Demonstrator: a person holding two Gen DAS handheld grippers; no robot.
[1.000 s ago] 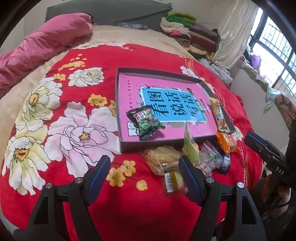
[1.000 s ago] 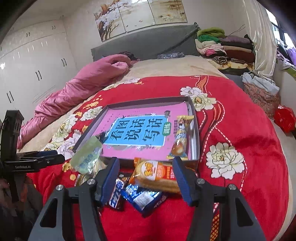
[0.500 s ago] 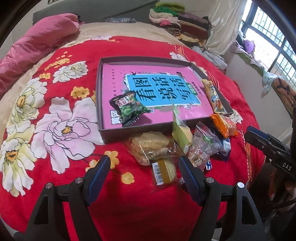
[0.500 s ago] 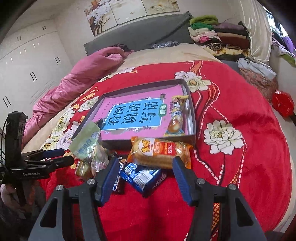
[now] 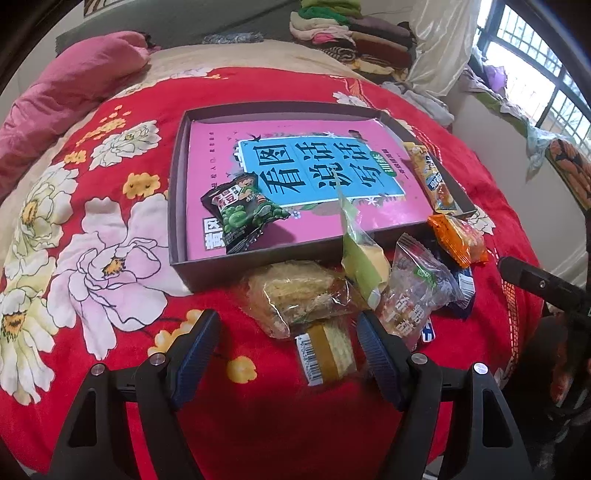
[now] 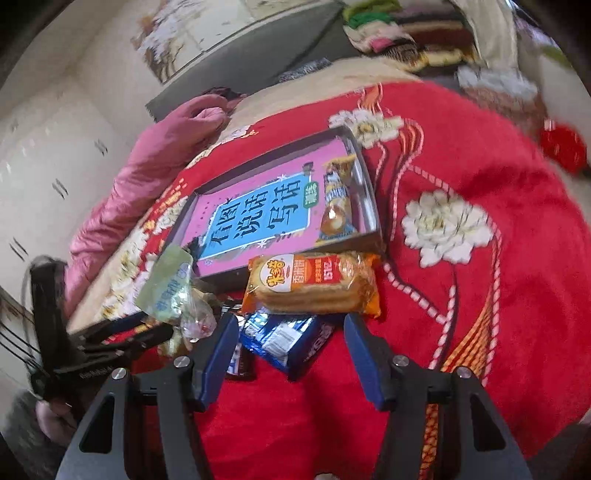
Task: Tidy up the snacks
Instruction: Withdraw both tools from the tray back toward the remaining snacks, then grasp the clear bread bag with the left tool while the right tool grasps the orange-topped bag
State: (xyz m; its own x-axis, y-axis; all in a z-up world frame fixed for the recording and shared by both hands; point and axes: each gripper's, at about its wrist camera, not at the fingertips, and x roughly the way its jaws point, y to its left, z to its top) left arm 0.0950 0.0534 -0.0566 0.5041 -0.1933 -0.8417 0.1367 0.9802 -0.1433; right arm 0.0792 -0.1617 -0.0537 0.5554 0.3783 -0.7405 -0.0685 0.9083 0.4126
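While both grippers hang over the near edge of a red flowered blanket (image 5: 110,362), neither holds anything. Left gripper (image 5: 288,343): jaws apart, empty, a barcoded wafer packet (image 5: 327,350) lying between the fingertips but untouched. Right gripper (image 6: 288,343): jaws apart, empty, a blue wrapped packet (image 6: 284,338) lying on the blanket between its tips, pads clear of it.

Just beyond, the loose snack pile sits against the near wall of the tray: a clear bag of pale noodle-like cake (image 5: 299,291), a green-and-yellow sachet (image 5: 364,264) standing tilted, a clear candy bag (image 5: 413,291), an orange biscuit pack (image 6: 314,286) on the right.

Farther: a shallow dark box tray (image 5: 175,206) lined with a pink book cover. Inside it, a dark green pea snack bag (image 5: 242,210) at the near left, a long yellow wrapped bar (image 5: 430,177) along the right wall.

Far: a pink quilt (image 5: 70,85) bunched left, folded clothes (image 5: 351,33) stacked at the far right.
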